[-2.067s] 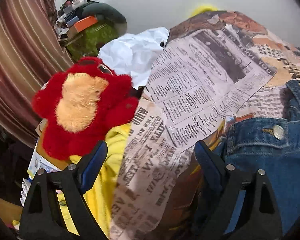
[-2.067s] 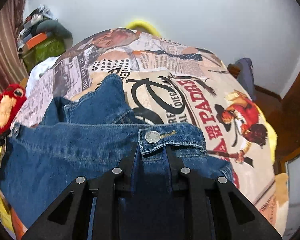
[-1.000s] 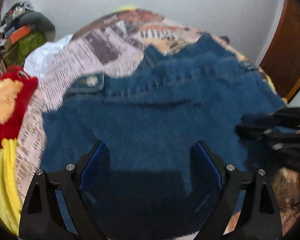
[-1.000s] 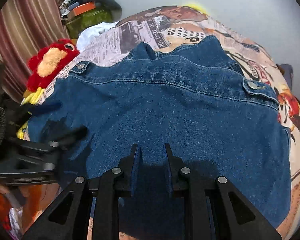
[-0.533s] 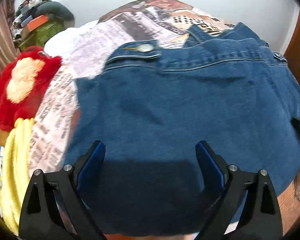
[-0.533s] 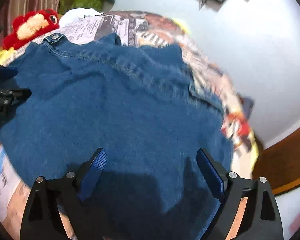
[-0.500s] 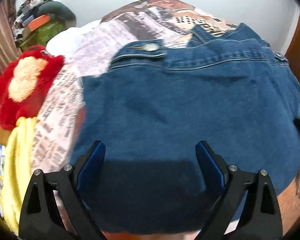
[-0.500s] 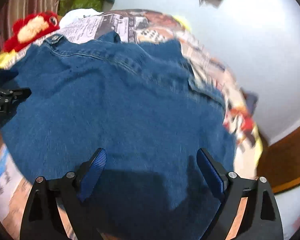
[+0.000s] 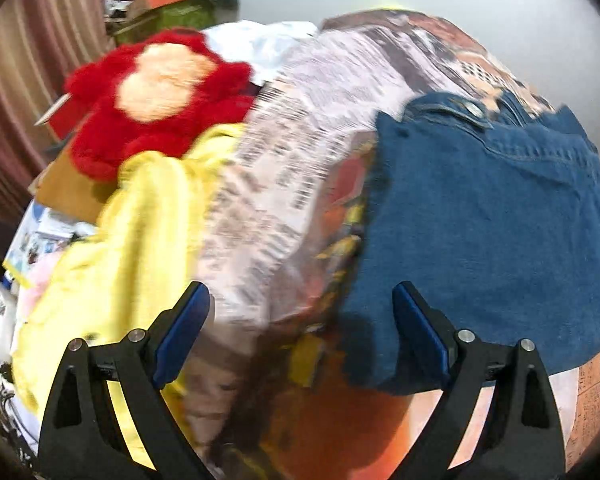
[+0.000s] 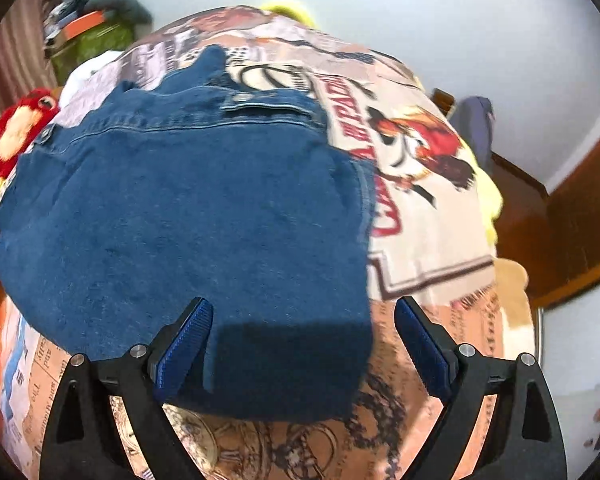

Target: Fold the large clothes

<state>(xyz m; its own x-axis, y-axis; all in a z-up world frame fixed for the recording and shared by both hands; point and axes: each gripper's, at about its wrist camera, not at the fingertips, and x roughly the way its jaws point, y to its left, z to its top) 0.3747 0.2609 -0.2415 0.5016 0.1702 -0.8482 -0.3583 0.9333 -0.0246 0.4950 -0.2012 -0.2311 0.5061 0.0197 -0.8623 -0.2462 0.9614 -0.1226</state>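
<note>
From the left wrist camera, the left gripper [image 9: 300, 332] has its two blue-padded fingers spread wide apart and it holds nothing. Between the fingers you see the bedspread [image 9: 284, 168], which is printed like old newspaper pages. The blue denim jacket [image 9: 492, 232] lies flat on the bedspread on the right side of this view. Its near left corner sits just beside the right finger, though the picture is blurry, so I cannot tell if they touch. A metal button [image 9: 473, 109] shines on a flap near the top edge of the jacket. To the left, a red plush toy [image 9: 156, 96] with a pale orange face lies near a bright yellow cloth [image 9: 140, 232]. A striped curtain [image 9: 16, 80] hangs at the far left.

From the right wrist camera, the right gripper [image 10: 302, 344] is also spread wide and holds nothing. The denim jacket [image 10: 180, 220] fills the middle and left of this view, lying flat with its near hem between the two fingers. The bedspread [image 10: 420, 208] shows red letters and a red cartoon figure to the right of the jacket. The red plush toy [image 10: 16, 132] peeks in at the far left edge. A brown wooden door [image 10: 572, 216] stands on the right.
</note>
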